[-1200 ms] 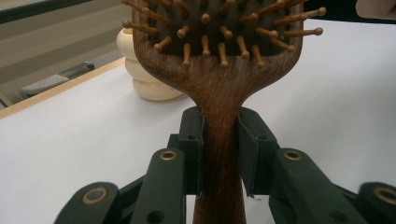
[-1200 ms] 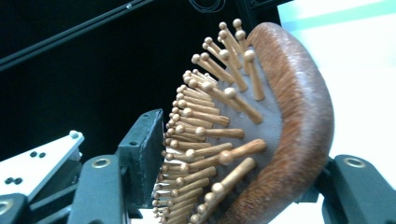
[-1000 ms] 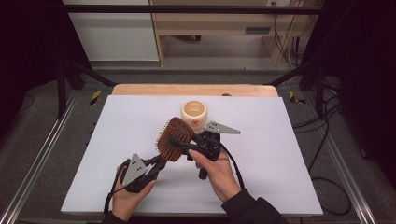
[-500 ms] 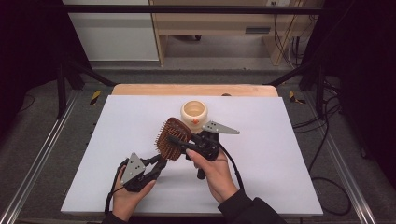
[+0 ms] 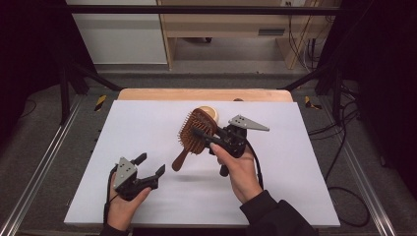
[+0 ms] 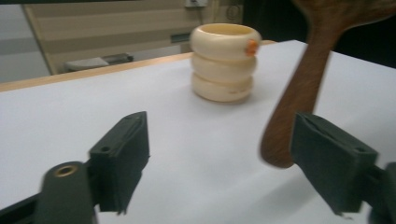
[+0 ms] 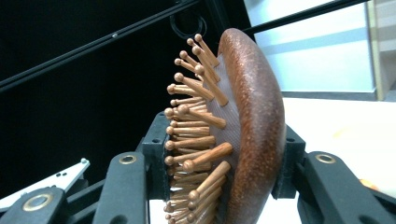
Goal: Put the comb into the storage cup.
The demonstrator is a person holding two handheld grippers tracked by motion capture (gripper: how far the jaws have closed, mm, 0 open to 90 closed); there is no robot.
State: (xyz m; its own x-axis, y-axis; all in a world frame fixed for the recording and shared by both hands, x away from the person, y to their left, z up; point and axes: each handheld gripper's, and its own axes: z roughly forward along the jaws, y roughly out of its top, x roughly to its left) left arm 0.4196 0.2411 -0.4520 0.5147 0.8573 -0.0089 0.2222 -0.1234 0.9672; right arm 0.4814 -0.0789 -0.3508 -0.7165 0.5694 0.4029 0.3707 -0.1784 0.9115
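While the right gripper [image 5: 206,139] clamps the wooden hairbrush [image 5: 195,132] by its head, the left gripper [image 5: 147,166], jaws just opened, holds nothing; the cream ringed holder [image 6: 226,60] stands upright, contents unseen.

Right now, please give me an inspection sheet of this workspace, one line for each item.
Surface: white table top, with a wooden edge at the far side.
Job's things: wooden hairbrush, lifted off the surface, bristles facing the person's left; cream ringed cup stands upright behind it.
Clutter: nothing seen.
Grippers: right gripper is shut on the brush head; left gripper is open, its jaws have just been opening, the brush handle is near one jaw but not pressed.
Cables: black cable on the floor at the right.
Surroundings: wooden furniture behind, dark frame bars.
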